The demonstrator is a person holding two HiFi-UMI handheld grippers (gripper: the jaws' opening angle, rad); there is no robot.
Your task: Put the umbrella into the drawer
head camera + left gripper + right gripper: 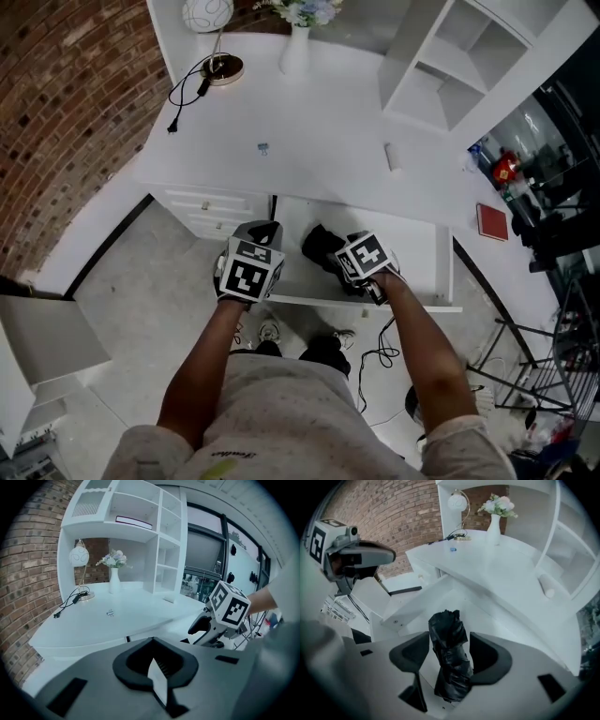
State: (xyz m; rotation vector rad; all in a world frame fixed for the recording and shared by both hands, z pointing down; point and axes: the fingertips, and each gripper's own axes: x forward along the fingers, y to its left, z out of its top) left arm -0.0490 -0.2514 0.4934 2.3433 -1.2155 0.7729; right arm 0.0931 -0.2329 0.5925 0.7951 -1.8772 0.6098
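Note:
A black folded umbrella (323,247) hangs over the open white drawer (424,307) under the desk. My right gripper (341,265) is shut on the umbrella; in the right gripper view the umbrella (449,656) fills the gap between the jaws of that gripper (449,639) and points away over the drawer's floor (487,620). To its left, my left gripper (266,229) hovers at the drawer's left end. Its jaws are shut on nothing in the left gripper view (154,665), where the right gripper's marker cube (228,605) also shows.
The white desk top (319,159) carries a lamp (209,15) with a black cord (186,92), a vase (297,49), a small clip (262,148) and a white cylinder (392,157). A shelf unit (459,56) stands back right. Cables (377,356) lie on the floor.

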